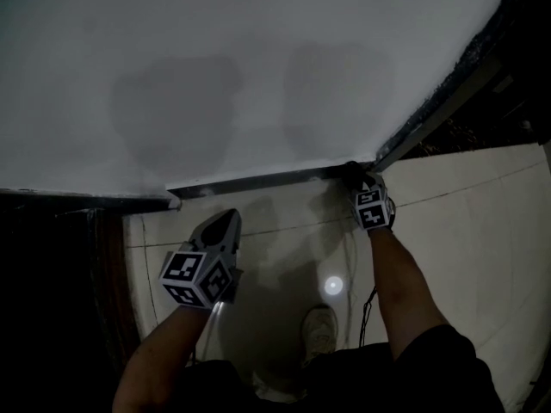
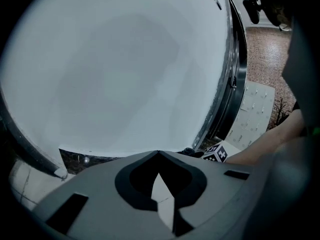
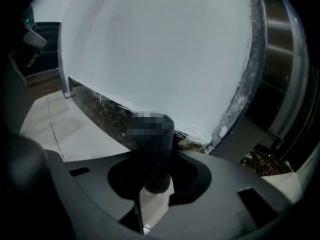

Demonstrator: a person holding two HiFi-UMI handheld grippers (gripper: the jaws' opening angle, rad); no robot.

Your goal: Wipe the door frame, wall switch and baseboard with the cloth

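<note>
My right gripper (image 1: 355,175) pinches the dark cloth (image 3: 152,156), soft, light and limp by my judgement, against the baseboard (image 1: 250,181) beside the door frame (image 1: 443,106). My left gripper (image 1: 225,224) hangs empty, jaws pressed together. Only the right gripper view shows the pinch on the bunched cloth

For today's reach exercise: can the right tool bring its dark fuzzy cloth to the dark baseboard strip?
Likely yes: the right tool holds the dark fuzzy cloth at the dark baseboard strip, with nothing between.
</note>
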